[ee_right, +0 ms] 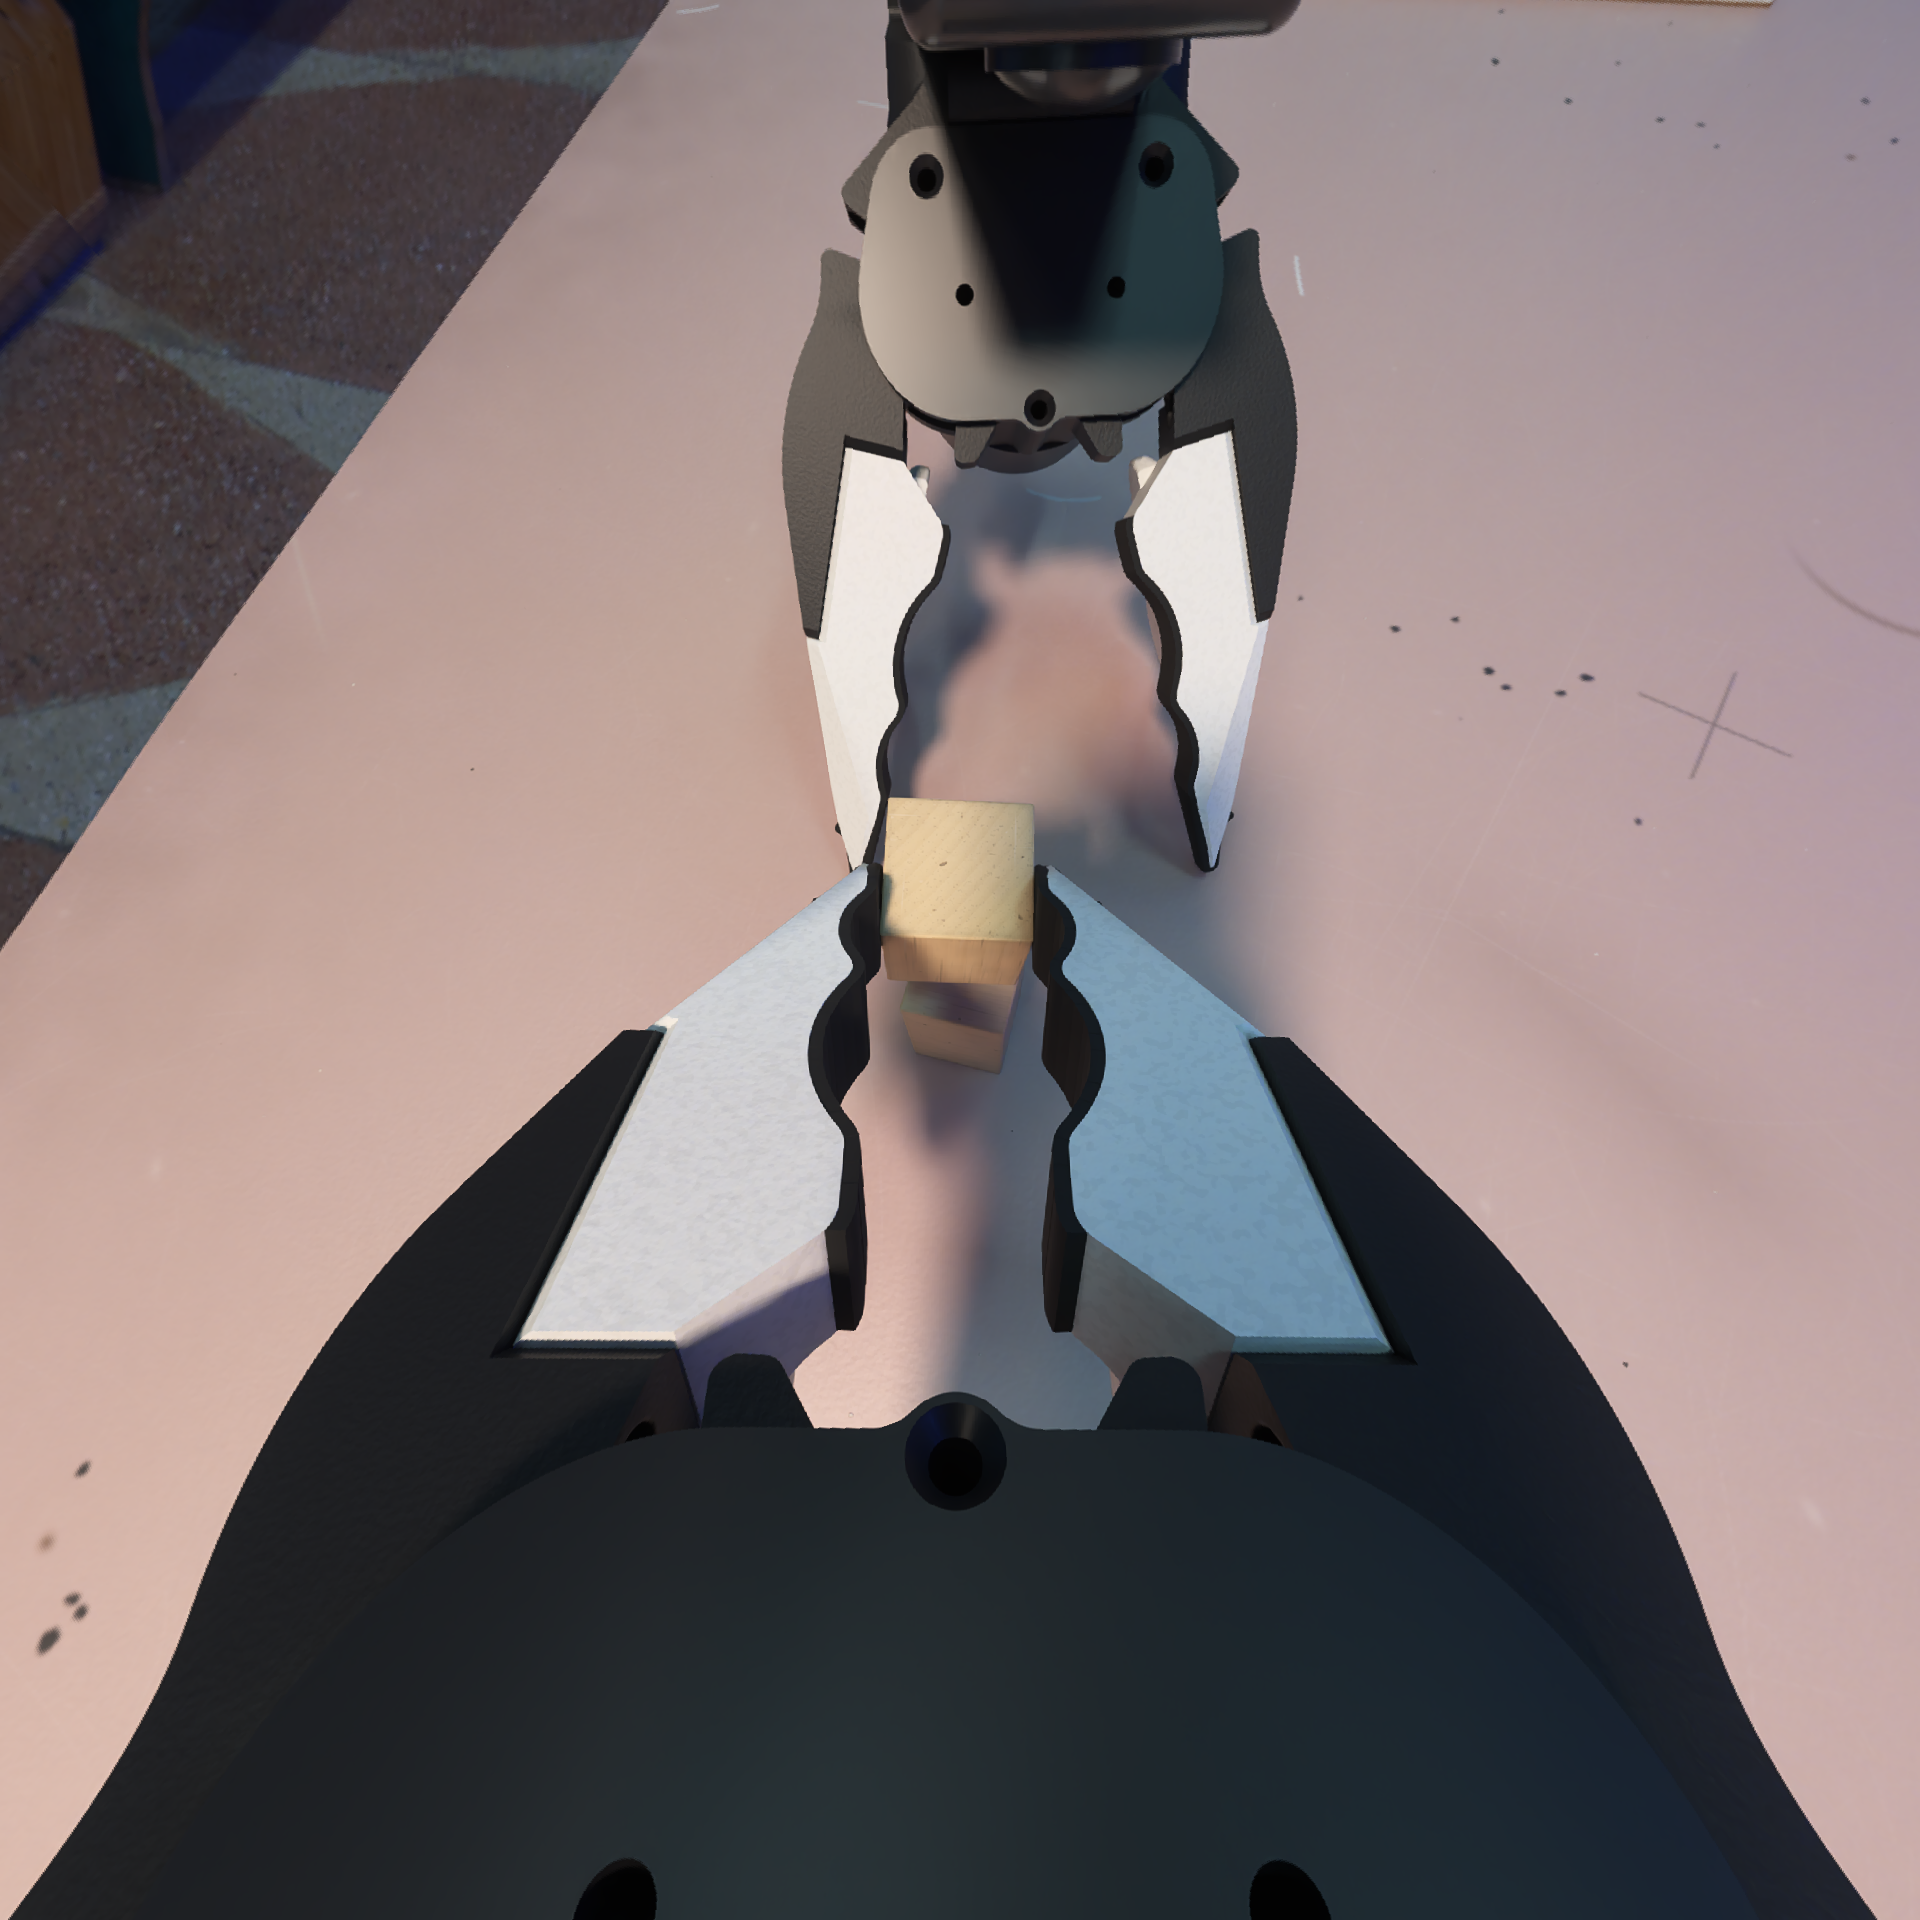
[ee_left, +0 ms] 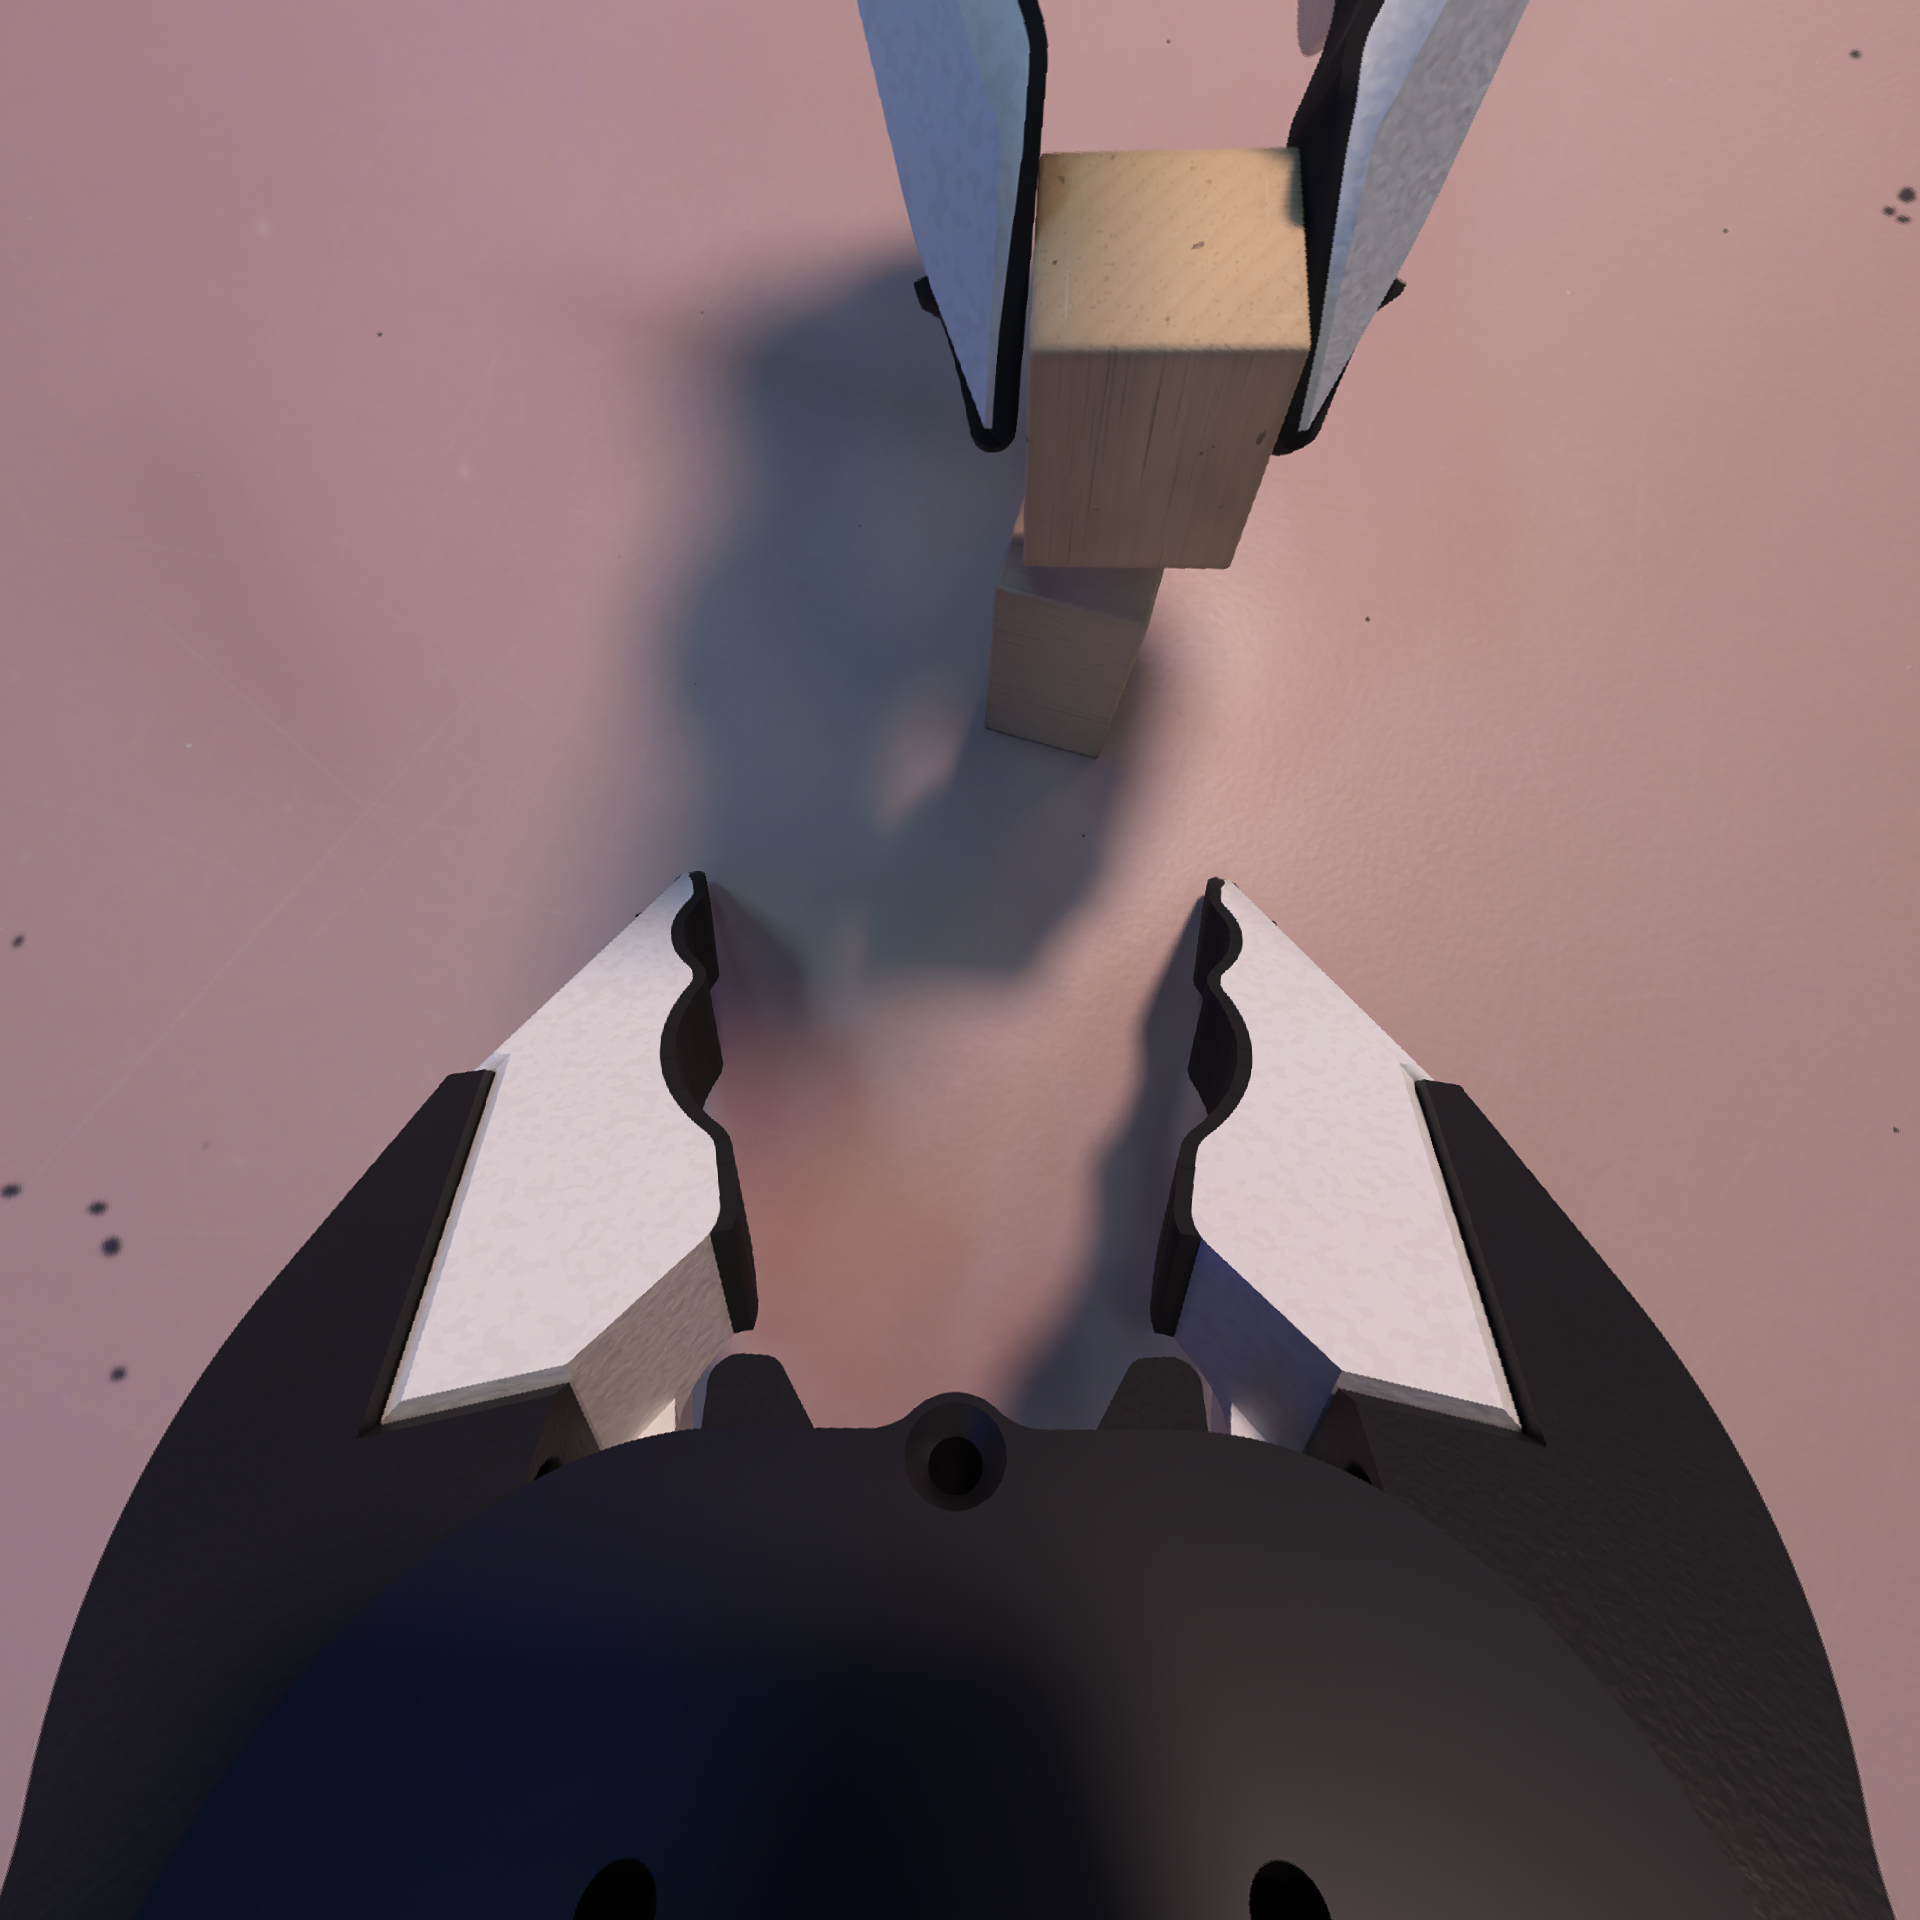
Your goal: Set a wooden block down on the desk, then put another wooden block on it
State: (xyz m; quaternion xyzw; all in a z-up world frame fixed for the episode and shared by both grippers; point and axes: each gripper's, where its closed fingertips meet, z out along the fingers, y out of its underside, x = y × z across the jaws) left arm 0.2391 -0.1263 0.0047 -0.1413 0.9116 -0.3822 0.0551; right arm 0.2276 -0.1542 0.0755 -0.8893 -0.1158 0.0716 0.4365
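One wooden block (ee_left: 1070,665) stands on the pink desk (ee_left: 416,520). My right gripper (ee_left: 1138,445) is shut on a second wooden block (ee_left: 1164,260) and holds it in the air above the first, slightly offset. In the right wrist view the held block (ee_right: 956,883) sits between the tips of my right gripper (ee_right: 956,878), with the lower block (ee_right: 956,1034) beneath it. My left gripper (ee_left: 954,883) is open and empty, low over the desk a short way from the blocks. It faces me in the right wrist view (ee_right: 1029,857), just beyond the held block.
The desk's left edge (ee_right: 312,520) runs diagonally in the right wrist view, with patterned floor (ee_right: 208,312) beyond it. The desk (ee_right: 1455,1039) has dark specks and a thin drawn cross (ee_right: 1714,727) on the right.
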